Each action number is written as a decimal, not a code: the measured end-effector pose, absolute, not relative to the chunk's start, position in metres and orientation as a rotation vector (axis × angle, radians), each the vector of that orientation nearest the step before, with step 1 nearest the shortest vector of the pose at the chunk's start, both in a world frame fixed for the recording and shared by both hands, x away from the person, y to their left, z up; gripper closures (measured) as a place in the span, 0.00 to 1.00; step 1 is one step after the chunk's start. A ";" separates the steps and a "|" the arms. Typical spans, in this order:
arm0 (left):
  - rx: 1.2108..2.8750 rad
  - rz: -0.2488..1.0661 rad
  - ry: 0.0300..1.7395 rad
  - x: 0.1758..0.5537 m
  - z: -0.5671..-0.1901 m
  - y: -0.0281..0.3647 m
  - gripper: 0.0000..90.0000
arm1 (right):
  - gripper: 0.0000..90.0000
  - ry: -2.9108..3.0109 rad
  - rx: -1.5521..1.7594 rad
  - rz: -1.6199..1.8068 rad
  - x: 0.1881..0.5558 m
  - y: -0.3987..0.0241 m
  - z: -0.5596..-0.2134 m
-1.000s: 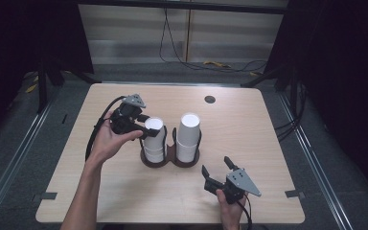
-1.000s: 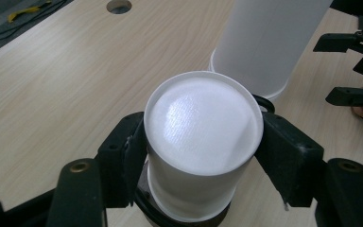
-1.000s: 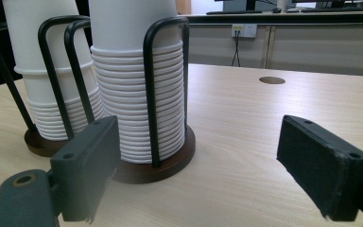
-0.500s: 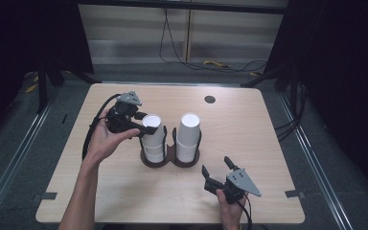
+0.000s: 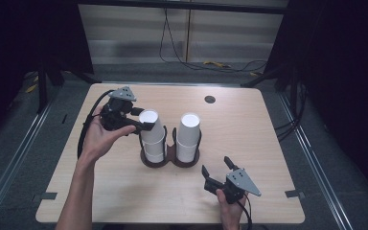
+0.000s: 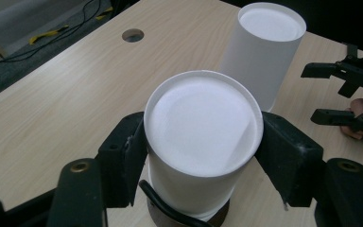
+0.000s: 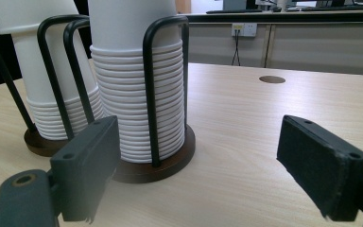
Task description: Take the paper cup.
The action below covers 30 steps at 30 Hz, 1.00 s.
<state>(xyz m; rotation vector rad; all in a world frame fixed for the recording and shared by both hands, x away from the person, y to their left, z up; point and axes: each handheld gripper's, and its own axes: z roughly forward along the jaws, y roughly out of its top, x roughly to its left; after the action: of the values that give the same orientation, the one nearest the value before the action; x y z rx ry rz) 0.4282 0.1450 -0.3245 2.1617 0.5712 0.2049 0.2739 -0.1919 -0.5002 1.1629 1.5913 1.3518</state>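
Note:
Two stacks of upside-down white paper cups stand in a dark twin wire holder [image 5: 168, 160] at the table's middle. My left gripper [image 5: 145, 118] is shut on the top cup [image 5: 148, 116] of the left stack [image 5: 153, 146], one pad on each side of it. In the left gripper view that cup [image 6: 203, 118] sits between the pads, raised and tilted a little over its stack. The right stack [image 5: 188, 139] stands untouched. My right gripper [image 5: 215, 165] rests open near the front edge, pointing at the holder [image 7: 170, 165], nothing between its jaws.
A round cable hole [image 5: 210, 99] sits in the wooden table [image 5: 268, 143] at the back right. Cables [image 5: 220, 64] lie on the floor beyond the far edge. Bare wood surrounds the holder on all sides.
My left gripper has drawn slightly up and to the left with the top cup of the left stack. The right gripper has stayed where it was.

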 end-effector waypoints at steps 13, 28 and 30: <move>2.124 0.225 0.575 0.425 -0.316 0.147 0.40 | 0.15 1.592 1.165 1.353 0.274 -0.192 -0.500; 2.050 0.272 0.565 0.417 -0.305 0.156 0.40 | 0.15 1.590 1.165 1.350 0.274 -0.192 -0.500; 2.034 0.274 0.566 0.415 -0.303 0.157 0.40 | 0.15 1.591 1.162 1.349 0.274 -0.192 -0.500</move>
<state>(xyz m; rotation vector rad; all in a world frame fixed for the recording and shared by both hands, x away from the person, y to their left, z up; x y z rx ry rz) 0.4150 0.1571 -0.3028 2.0343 0.5661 0.2738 0.2736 -0.1922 -0.5003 1.1622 1.5907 1.3492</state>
